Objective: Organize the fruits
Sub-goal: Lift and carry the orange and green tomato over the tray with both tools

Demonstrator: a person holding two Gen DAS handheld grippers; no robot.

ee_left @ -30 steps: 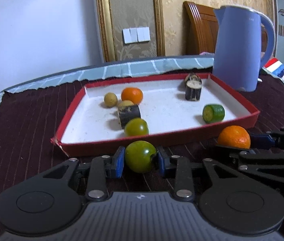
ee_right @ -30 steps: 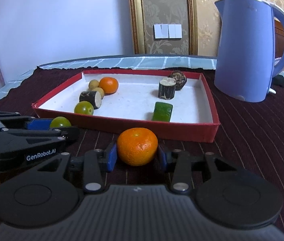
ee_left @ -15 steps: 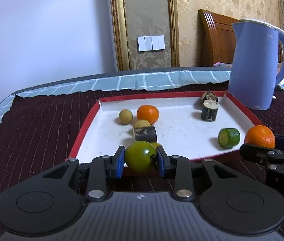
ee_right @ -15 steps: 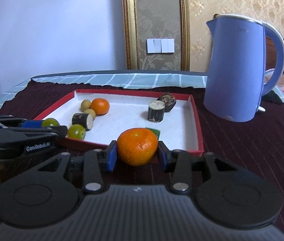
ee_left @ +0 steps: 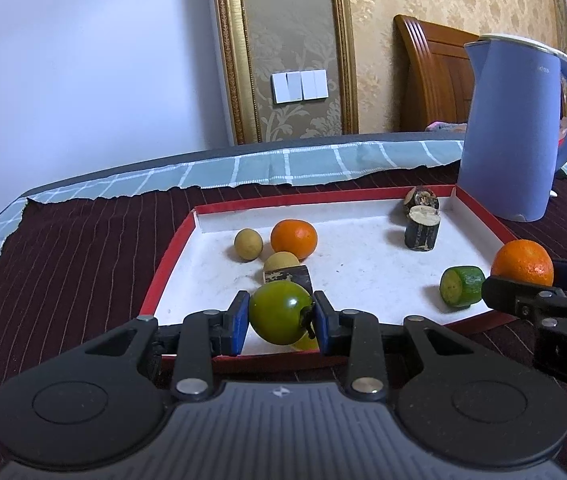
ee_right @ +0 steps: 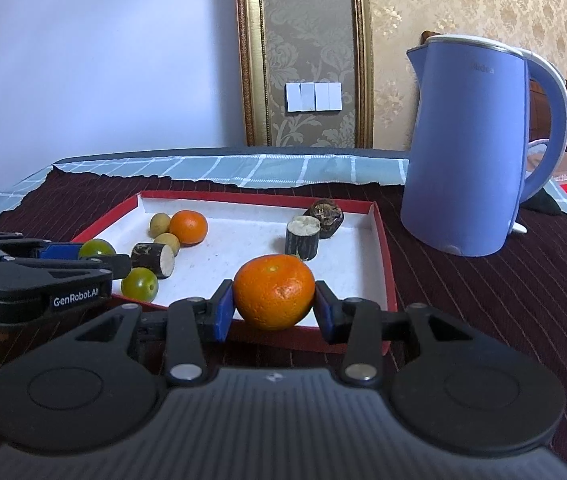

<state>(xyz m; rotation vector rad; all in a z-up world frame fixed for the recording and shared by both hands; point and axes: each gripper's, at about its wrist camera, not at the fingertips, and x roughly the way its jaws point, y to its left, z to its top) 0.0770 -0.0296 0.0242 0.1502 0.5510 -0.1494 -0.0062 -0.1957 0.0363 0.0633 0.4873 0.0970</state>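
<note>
My left fingers [ee_left: 281, 318] clamp a green tomato [ee_left: 279, 312] over the red tray [ee_left: 171, 248] near edge, hiding another behind. Right fingers [ee_right: 274, 307] grip an orange [ee_right: 274, 291] there; cucumber piece hidden.

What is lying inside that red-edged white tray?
In the red-edged white tray: an orange mandarin, two small yellowish fruits, a green fruit, three dark stem pieces. The held orange mandarin covers whatever lies behind it.
</note>
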